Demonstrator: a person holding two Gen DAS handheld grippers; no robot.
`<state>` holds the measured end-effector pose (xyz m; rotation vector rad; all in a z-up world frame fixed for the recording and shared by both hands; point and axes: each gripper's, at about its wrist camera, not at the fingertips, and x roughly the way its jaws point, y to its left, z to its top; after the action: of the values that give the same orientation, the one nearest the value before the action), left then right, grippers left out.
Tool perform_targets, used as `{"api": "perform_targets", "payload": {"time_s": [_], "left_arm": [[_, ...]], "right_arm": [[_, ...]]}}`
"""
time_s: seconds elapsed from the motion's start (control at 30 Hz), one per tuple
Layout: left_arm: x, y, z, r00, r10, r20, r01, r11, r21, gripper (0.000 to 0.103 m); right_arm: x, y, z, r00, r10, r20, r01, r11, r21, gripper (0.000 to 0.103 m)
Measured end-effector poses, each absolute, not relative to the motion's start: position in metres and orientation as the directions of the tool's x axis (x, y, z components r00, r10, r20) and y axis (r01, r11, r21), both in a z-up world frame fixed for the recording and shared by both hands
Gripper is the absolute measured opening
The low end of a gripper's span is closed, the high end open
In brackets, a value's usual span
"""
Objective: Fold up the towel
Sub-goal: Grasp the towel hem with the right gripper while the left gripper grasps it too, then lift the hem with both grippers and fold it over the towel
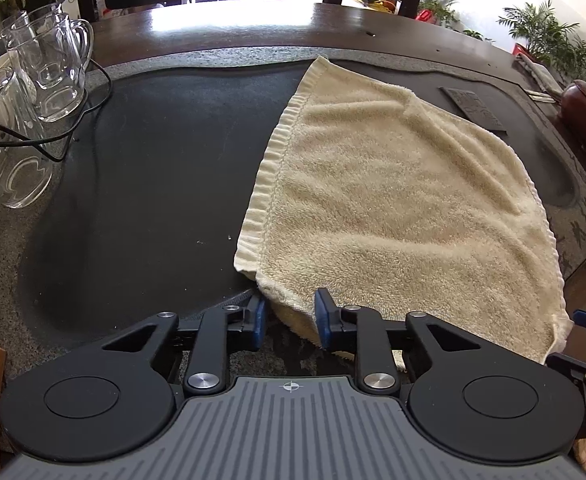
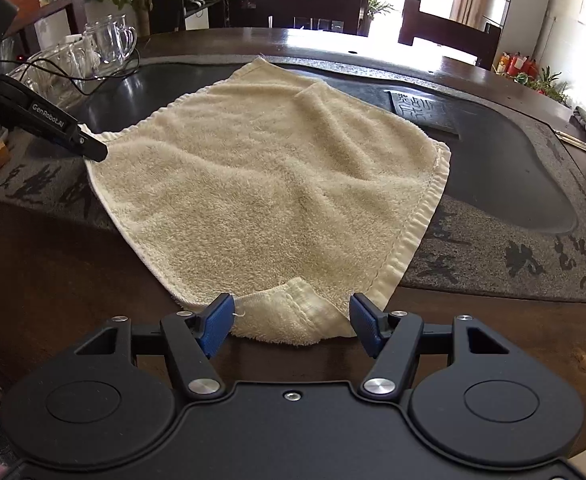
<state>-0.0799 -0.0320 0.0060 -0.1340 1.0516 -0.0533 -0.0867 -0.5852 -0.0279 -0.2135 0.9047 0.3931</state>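
A cream terry towel (image 1: 393,192) lies spread on the dark stone tea tray, with its near edge hanging over the table's front. It also shows in the right wrist view (image 2: 269,196). My left gripper (image 1: 291,320) is open, its blue pads on either side of the towel's near left corner. My right gripper (image 2: 291,324) is open wide, with the turned-up near right corner of the towel between its pads. The left gripper's arm (image 2: 45,124) shows at the towel's left corner in the right wrist view.
Several glass mugs (image 1: 49,68) and a black cable (image 1: 65,136) stand at the left of the stone tray (image 1: 153,168). A dark engraved slab (image 2: 421,114) lies beyond the towel at the right. A brown case (image 1: 585,108) sits at the far right. Chairs stand behind the table.
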Motion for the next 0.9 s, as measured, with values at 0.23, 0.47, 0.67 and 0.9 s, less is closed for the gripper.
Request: {"api": "perform_targets", "payload": {"time_s": [0.23,0.47,0.67,0.9], "left_arm": [[-0.080,-0.030,0.004,0.488,-0.103,-0.867,-0.020,0.991,-0.130,0.023],[-0.080,-0.024,0.003,0.487,-0.117,-0.865,-0.036,0.987,-0.154,0.015],[-0.091,-0.015,0.012,0.504,-0.145,-0.851,-0.052,0.979,-0.198,0.007],[-0.110,-0.007,0.032,0.534,-0.159,-0.830,-0.034,0.977,-0.209,0.007]], "right_arm": [[-0.086,-0.584,-0.029,0.548,0.238,-0.802,-0.422,0.906,-0.020,0.026],[-0.092,-0.588,-0.021,0.594,0.239,-0.768,-0.351,0.936,0.019,0.011],[-0.107,-0.591,-0.009,0.623,0.252,-0.741,-0.314,0.948,0.058,0.010],[-0.132,-0.587,0.009,0.633,0.281,-0.721,-0.317,0.944,0.090,0.009]]}}
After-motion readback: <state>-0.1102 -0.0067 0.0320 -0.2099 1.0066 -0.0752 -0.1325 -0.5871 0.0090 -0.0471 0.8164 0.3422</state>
